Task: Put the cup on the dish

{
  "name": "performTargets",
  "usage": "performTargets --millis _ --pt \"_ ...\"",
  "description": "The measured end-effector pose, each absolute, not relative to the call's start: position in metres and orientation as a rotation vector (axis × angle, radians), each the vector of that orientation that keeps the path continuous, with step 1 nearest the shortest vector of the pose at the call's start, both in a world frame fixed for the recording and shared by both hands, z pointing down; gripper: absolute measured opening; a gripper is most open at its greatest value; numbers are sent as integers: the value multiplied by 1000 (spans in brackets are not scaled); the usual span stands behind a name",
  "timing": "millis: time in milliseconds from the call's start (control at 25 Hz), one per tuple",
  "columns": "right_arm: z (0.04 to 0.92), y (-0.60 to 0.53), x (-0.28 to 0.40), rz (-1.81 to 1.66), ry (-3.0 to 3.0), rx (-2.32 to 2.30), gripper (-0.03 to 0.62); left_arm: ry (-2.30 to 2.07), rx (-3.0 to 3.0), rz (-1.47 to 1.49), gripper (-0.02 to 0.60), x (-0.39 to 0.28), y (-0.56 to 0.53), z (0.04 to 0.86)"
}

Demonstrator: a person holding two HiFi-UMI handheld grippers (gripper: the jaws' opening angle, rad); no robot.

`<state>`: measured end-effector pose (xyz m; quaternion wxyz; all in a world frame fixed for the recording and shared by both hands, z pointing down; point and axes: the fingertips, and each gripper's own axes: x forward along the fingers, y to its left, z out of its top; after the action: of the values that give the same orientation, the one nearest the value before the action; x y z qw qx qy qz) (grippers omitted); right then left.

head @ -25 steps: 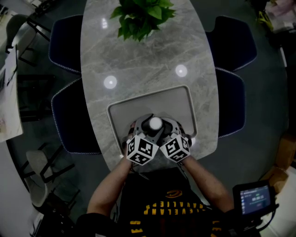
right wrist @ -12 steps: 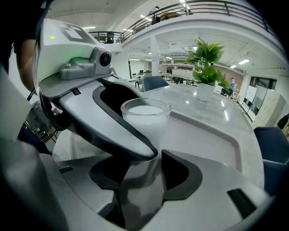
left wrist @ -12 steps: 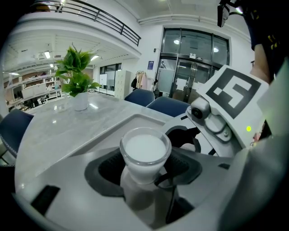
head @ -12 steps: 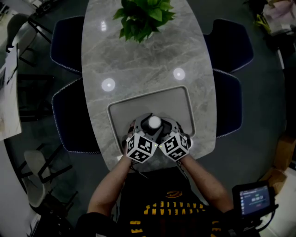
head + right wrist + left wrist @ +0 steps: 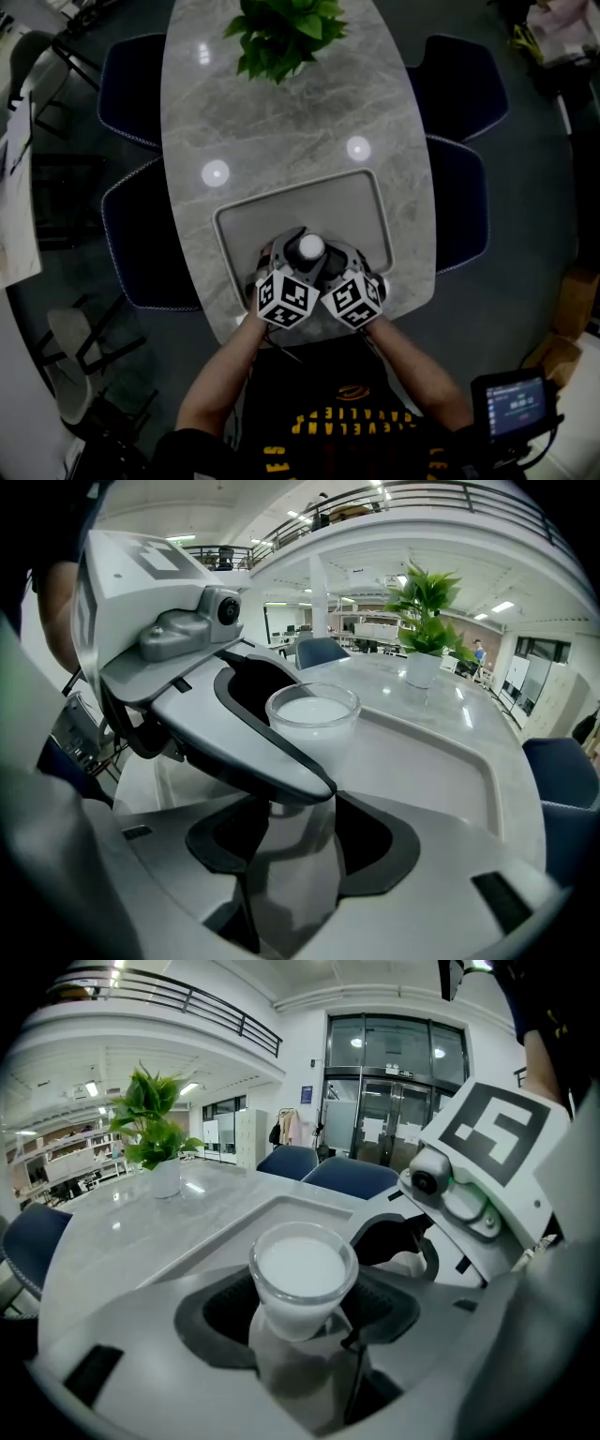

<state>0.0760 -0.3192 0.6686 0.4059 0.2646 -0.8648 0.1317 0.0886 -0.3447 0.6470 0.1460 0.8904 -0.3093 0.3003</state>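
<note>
Finds cup (image 5: 310, 248) pinched low by the jaws of both left gripper (image 5: 300, 1340) and right gripper (image 5: 281, 860), over near edge of dish (image 5: 349, 202); judges it light, rigid, slick, breakable, best held round the lower wall.

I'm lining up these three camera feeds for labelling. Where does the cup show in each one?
Head view: the cup sits low centre, over the near part of the dish.
Left gripper view: the cup is at the centre, seen close up, rim towards the camera.
Right gripper view: the cup is just above centre, its lower part hidden.
Shared landmark: the potted plant, beyond the dish in all three.
</note>
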Motion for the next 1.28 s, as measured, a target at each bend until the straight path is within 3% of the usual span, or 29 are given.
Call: performTargets --millis 760,1120,1200,1280 --pt "649 -310 105 418 -2222 812 222 -1027 2512 766 262 64 -331 642" --pt "600 -279 110 520 -2398 763 219 -1224 2473 729 262 50 -294 597" --pt "589 -273 116 505 -2438 762 59 -1295 2442 712 262 45 -284 586" --pt "577 -270 125 509 -2483 775 6 -1350 2430 697 262 46 -271 575"
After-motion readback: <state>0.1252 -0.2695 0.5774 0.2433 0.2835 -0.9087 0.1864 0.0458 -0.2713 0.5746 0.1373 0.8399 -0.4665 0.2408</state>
